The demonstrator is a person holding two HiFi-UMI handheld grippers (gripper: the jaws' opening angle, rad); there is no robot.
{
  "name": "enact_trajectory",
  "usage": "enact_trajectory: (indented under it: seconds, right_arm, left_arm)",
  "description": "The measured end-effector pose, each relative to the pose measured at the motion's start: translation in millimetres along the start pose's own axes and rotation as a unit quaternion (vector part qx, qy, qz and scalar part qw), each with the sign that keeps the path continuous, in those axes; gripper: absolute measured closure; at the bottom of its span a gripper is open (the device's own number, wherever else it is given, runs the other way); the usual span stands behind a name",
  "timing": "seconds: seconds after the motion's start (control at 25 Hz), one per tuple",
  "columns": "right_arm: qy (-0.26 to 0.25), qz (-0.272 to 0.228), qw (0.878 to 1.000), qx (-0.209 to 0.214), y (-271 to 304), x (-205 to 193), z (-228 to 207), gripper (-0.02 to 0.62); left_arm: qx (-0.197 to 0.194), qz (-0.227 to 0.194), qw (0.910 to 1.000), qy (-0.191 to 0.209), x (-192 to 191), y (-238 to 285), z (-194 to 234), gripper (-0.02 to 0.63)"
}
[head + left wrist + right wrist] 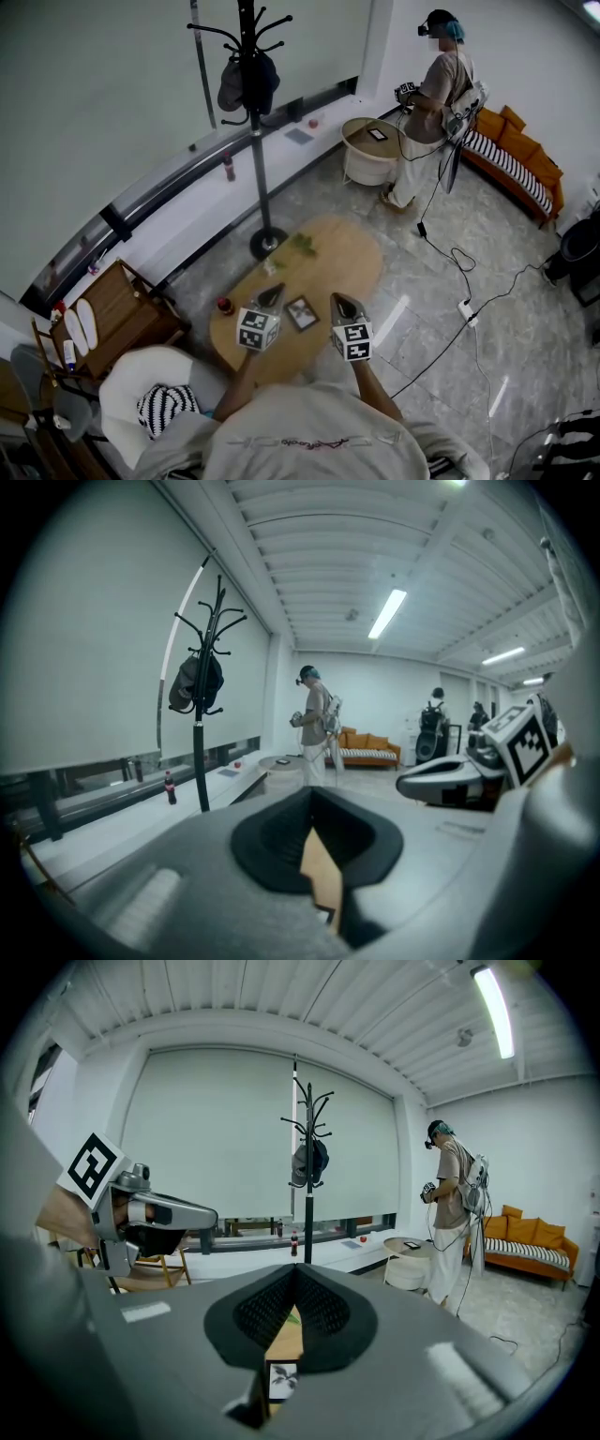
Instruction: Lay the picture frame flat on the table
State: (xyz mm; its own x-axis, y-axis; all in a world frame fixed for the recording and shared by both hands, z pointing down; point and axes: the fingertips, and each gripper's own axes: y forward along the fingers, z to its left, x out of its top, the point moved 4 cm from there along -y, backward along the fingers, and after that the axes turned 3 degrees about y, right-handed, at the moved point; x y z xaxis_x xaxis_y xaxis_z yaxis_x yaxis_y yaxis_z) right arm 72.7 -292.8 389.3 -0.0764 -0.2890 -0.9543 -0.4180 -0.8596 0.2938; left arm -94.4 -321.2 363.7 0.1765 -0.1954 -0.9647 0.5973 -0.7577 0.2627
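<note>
The small dark picture frame (301, 312) is on the oval wooden table (349, 264), between my two grippers. I cannot tell from above whether it lies flat or leans. My left gripper (273, 293) is just left of it, shut and holding nothing. My right gripper (340, 301) is just right of it, also shut and holding nothing. In the right gripper view the frame (281, 1380), with its plant print, shows low through the slit under the closed jaws (295, 1277). In the left gripper view only the tabletop (323, 869) shows below the closed jaws (314, 799).
A small red bottle (225, 306) and a green sprig (302, 246) are on the table. A coat rack (253, 141) stands behind it, a wooden rack (117, 314) and a white chair (164, 403) to the left. Another person (431, 103), a round table (373, 150), a sofa (520, 155) and floor cables (459, 272) lie to the right.
</note>
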Motion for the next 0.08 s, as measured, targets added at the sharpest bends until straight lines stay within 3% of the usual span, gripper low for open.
enact_trajectory:
  seconds: [0.08]
  right_arm:
    - [-0.003, 0.008, 1.000, -0.003, 0.5, 0.5, 1.5, 0.592]
  left_arm:
    - [-0.002, 0.002, 1.0000, 0.000, -1.7, 0.6, 1.3, 0.604]
